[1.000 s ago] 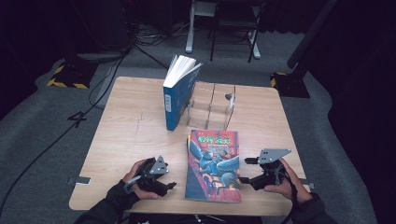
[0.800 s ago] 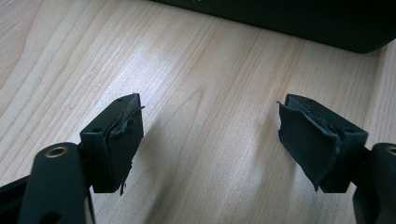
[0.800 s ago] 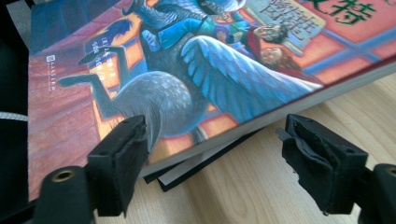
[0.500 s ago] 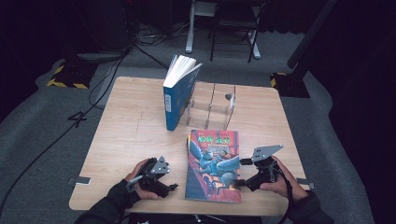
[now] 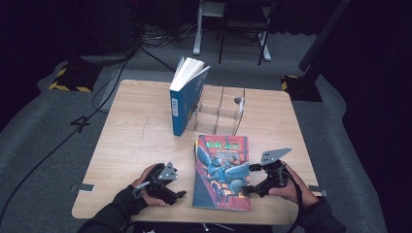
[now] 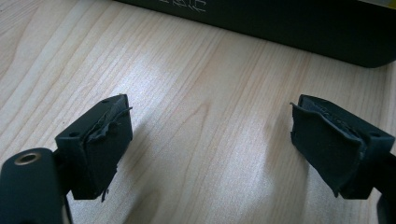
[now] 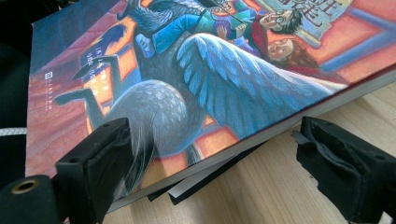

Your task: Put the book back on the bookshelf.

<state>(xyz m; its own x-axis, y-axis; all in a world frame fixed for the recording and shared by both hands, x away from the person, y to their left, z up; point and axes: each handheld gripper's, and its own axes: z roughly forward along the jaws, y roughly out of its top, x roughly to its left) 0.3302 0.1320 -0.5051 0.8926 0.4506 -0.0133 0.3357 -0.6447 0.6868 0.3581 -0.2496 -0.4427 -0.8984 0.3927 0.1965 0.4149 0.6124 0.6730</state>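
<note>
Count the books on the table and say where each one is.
2. A blue book stands upright against the clear acrylic rack at the far side; an illustrated paperback lies flat at the near edge. None seem hidden.

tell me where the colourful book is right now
In the high view the colourful book lies flat at the table's near edge, between the left gripper and right gripper, before the clear rack.

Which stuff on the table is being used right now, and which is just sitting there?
In use:
- picture book lying flat, its edge between the open fingers of the right gripper
- left gripper, open, beside it

Just sitting:
- blue book standing upright
- clear divider rack
</note>
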